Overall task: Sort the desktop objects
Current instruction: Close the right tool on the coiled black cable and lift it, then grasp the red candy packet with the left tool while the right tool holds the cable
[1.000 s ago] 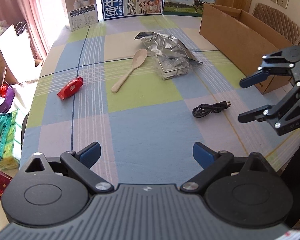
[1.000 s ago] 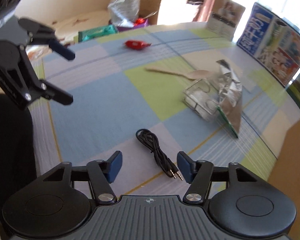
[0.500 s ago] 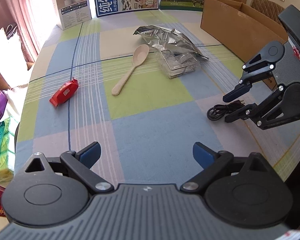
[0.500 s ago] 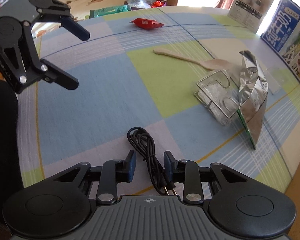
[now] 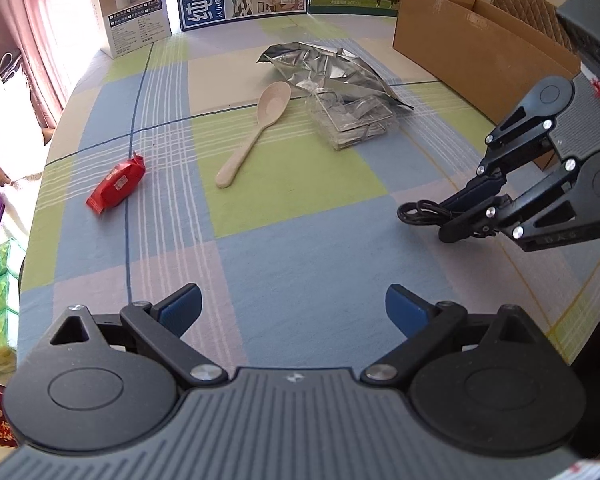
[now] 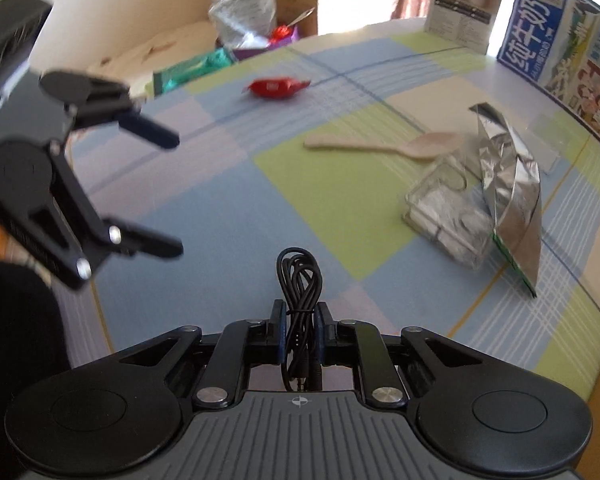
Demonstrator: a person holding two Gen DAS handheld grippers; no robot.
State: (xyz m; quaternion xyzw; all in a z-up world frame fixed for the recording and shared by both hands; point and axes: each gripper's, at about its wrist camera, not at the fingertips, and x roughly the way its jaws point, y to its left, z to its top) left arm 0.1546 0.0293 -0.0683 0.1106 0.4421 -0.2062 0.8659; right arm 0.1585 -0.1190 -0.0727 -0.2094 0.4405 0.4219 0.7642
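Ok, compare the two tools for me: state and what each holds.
The right tool is shut on the black cable, its blue pads pressed against the bundle; the left tool is open, its pads wide apart with nothing between them. The right tool is low at the tablecloth; the left hangs above it. Both are black with blue pads.

right gripper [image 6: 299, 336] pinches the coiled black cable [image 6: 300, 280] near the table's [image 6: 204, 200] near edge; left gripper [image 6: 172, 192] hangs spread wide at left.

left tongs [image 5: 292, 307]: matte black linkages, blue pads, silver screws, ribbed grey housing | right tongs [image 6: 299, 334]: same build, round black discs
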